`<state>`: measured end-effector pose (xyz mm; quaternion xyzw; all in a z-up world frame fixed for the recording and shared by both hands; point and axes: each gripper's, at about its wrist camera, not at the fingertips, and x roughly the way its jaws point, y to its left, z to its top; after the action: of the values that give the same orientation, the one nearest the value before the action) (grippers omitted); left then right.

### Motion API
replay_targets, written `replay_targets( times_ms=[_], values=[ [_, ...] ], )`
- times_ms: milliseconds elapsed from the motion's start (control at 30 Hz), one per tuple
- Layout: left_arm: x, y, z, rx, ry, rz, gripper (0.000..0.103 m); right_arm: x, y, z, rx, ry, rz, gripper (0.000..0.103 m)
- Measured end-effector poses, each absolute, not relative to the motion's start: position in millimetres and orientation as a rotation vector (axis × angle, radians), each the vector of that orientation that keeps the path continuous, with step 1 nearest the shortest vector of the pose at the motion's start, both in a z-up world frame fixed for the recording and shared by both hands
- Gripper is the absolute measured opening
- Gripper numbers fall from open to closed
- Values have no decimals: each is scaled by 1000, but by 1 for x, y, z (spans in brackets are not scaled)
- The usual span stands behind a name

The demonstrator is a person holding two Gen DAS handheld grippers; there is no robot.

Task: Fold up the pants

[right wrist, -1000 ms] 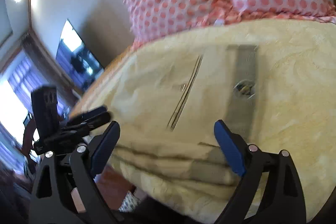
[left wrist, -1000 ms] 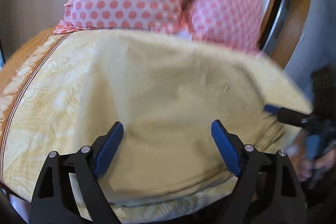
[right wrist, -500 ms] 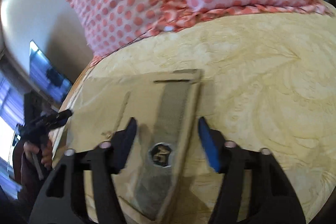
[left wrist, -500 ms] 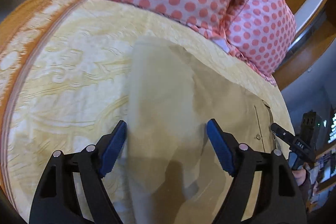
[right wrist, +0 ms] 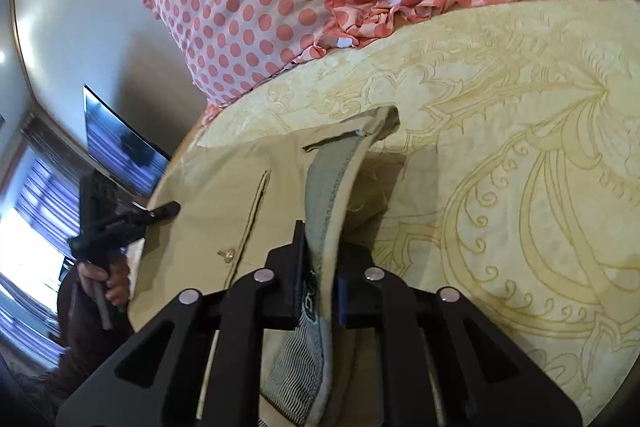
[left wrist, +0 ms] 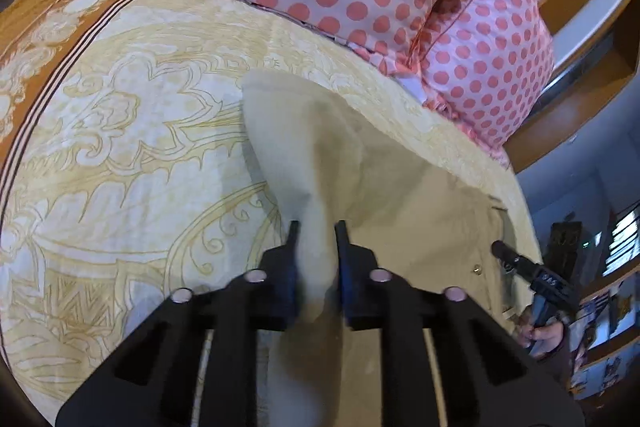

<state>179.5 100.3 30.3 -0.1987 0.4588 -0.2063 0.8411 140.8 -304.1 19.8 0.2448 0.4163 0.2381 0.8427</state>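
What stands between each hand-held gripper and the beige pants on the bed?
Nothing visible. The left hand-held gripper is shut on a beige cotton pants leg; the right hand-held gripper clamps their waistband.

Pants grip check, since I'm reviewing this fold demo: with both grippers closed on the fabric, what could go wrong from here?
The left gripper pinches only a narrow raised ridge of the pants, so it might slip free. The right gripper holds the waistband edge-on, so it could twist. Dragging might also wrinkle the bedspread.
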Motion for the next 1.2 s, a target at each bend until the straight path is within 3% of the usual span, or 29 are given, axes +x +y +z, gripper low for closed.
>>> replay_targets(
  times_ms=[300,500,600,667,800,833,967,1033,1067,1100,1200],
  values=[
    [180,68,70,-245,855,-419,7,166,-314,69,455,815,539,8],
    [241,29,89,-166,793,-368,7,224,-354,98,411,699,458,8],
    [283,19,80,-166,829,-347,7,259,-377,82,418,728,369,8],
    [304,9,62,-137,886,-311,7,278,-382,54,415,843,292,10],
    [307,6,46,-118,894,-273,15,279,-379,38,375,905,214,37],
    [305,10,48,-130,891,-278,16,276,-380,43,359,902,184,49],
    [278,28,70,-137,836,-226,17,240,-367,81,357,780,228,81],
    [258,28,83,-147,786,-252,32,223,-354,89,389,761,336,88],
    [245,24,88,-157,765,-285,69,220,-347,88,407,772,382,90],
    [236,19,91,-165,752,-310,93,218,-340,85,429,794,418,91],
    [221,-5,84,-155,783,-416,92,222,-330,62,516,903,456,94]
  ],
)
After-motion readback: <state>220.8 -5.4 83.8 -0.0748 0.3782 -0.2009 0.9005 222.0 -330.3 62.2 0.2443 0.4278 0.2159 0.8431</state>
